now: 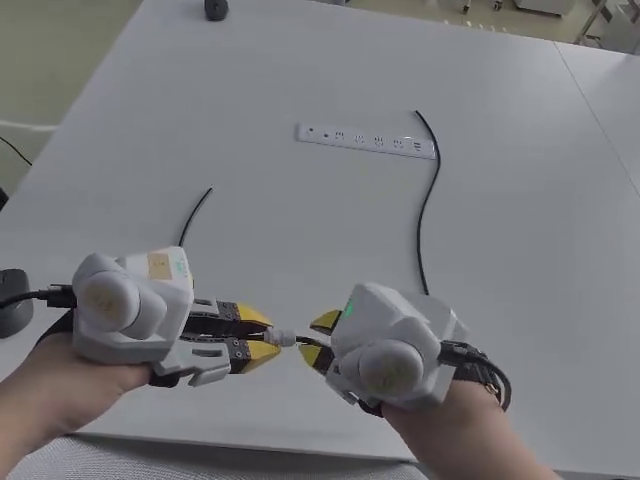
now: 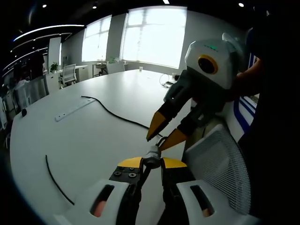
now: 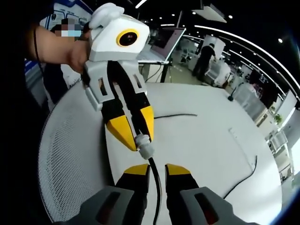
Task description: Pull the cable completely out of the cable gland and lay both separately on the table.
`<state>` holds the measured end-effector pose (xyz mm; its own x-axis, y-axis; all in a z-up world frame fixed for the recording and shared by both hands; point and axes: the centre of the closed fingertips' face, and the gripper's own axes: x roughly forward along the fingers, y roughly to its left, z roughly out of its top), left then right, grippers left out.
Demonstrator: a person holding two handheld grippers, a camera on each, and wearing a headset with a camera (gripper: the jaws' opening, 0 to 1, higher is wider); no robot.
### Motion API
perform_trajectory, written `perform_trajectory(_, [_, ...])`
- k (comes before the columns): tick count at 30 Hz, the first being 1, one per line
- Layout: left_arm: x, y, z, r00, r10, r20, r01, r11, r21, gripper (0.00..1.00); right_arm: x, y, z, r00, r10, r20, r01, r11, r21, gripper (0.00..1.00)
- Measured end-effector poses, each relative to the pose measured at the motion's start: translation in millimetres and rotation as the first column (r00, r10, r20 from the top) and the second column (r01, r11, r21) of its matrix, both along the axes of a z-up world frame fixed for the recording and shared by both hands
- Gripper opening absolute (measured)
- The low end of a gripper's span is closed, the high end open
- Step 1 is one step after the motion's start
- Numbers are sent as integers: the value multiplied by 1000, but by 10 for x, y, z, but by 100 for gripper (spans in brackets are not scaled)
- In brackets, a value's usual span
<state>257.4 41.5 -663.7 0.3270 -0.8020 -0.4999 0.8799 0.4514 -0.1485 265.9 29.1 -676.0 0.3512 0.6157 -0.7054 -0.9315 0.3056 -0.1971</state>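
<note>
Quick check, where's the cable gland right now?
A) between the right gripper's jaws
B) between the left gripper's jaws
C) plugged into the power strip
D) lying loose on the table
B: the cable gland is pinched at the jaw tips of the left gripper, and the cable leaves it and runs between the jaws of the right gripper.

The broad white table (image 1: 300, 60) has a smooth, matte top. A white power strip (image 1: 365, 140) lies flat near its middle, sockets up. Just off the strip's right end, a long black cable (image 1: 423, 215) starts and snakes across the top toward the near edge. Well to the left lies a short black cable piece (image 1: 196, 215), almost straight. A small dark object (image 1: 215, 9) sits at the far side, and a dark rounded thing (image 1: 12, 305), partly cut off, at the left.
</note>
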Motion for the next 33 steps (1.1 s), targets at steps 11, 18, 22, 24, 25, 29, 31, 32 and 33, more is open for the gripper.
perform_trajectory(11, [-26,-19,-19,1000,-9,-3,9,1000,-1,16,-80,23,-41,998,68,18,-68,997,-31,1])
perform_trajectory(18, [-6,-33,21,1000,-11,-3,11,1000,-22,16,-48,-7,-20,1000,14,3,-14,1000,13,0])
perform_trajectory(22, [-7,-59,9,1000,-23,2,23,1000,-11,15,-46,-31,-49,1000,1,-11,-1,1000,21,0])
perform_trajectory(24, [-12,-75,12,999,-34,12,34,999,6,15,-42,-41,-47,1000,-13,-23,13,999,29,0])
perform_trajectory(25, [-13,-77,17,999,-40,14,39,999,13,16,-44,-44,-47,999,-20,-29,21,999,34,0])
perform_trajectory(29, [-2,-53,23,999,-45,21,44,999,21,16,-36,-49,-52,998,-37,-41,39,998,42,0])
perform_trajectory(31, [12,-33,35,999,-38,22,38,999,19,16,-7,-80,-61,997,-59,-55,62,997,46,0])
perform_trajectory(32, [13,-30,40,999,-36,22,36,999,17,16,-3,-87,-61,996,-63,-58,66,997,48,0])
perform_trajectory(33, [11,-24,52,999,-34,21,34,999,13,15,12,-105,-61,995,-73,-62,77,996,49,0])
